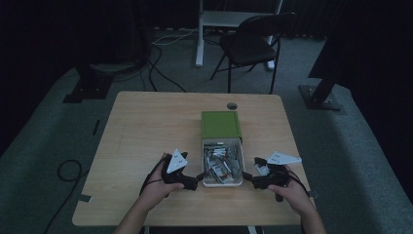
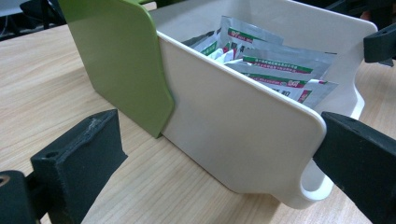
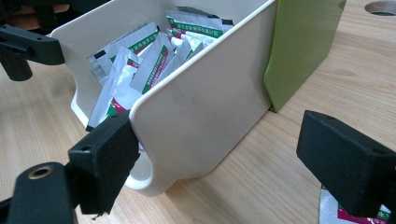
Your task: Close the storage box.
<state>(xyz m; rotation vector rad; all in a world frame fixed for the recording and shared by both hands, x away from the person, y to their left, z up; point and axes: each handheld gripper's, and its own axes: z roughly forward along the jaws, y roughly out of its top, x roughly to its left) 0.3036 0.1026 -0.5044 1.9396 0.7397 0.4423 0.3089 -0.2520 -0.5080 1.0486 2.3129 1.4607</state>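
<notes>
Dim room, wood table [image 1: 146,122]. White drawer [image 1: 222,181] pulled out of green sleeve [image 1: 220,124] at table's near middle, stuffed with foil sachets [image 2: 275,70]. Left gripper [image 1: 198,178] and right gripper [image 1: 247,177] flanking its front corners, jaws wide, holding nothing. Likely next: pinch both corners, then slide.
</notes>
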